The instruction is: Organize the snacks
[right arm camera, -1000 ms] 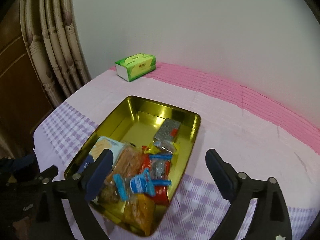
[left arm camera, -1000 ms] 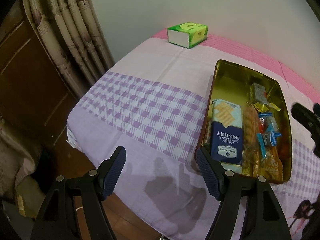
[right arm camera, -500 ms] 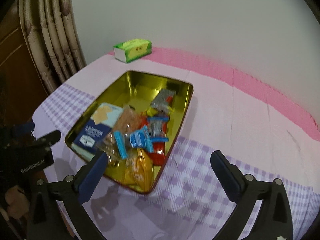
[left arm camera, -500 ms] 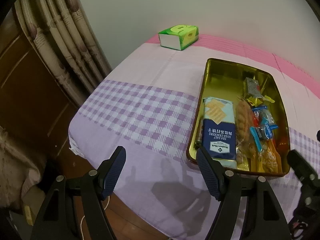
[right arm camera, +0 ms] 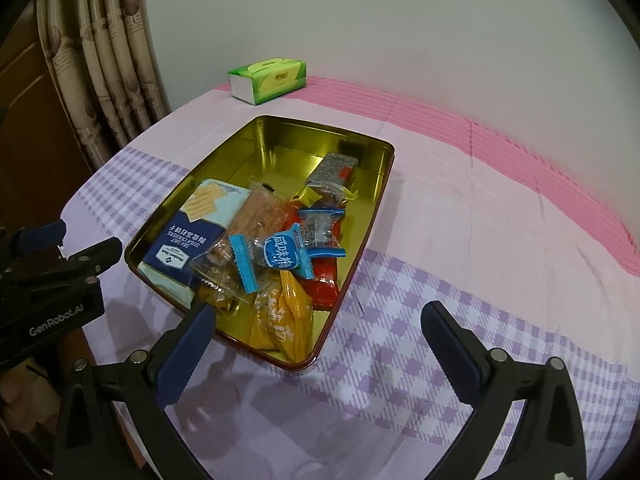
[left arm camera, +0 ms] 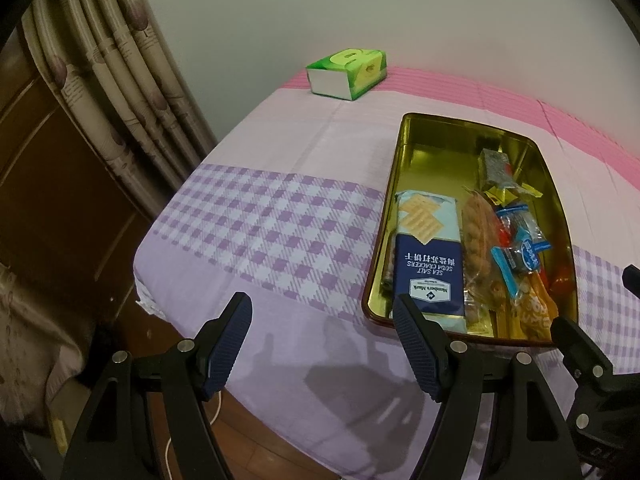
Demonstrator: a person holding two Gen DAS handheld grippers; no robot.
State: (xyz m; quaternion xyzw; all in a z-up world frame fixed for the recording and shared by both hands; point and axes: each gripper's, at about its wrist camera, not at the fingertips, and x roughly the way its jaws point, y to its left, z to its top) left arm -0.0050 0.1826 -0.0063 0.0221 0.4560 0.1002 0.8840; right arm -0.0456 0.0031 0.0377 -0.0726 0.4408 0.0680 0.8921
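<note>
Several snack packets, among them a soda cracker box, are gathered in the gold tin. Both tongs, left and right, are held apart and empty just before the tin; sorting is judged largely done.

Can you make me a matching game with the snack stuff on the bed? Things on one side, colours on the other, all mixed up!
Things:
1. tin
2. tissue box
3. cracker box
4. packet nearest the tongs

Colours:
A. green
B. orange-yellow
C. gold
D. dark blue and pale blue

Pairs: 1-C, 2-A, 3-D, 4-B
</note>
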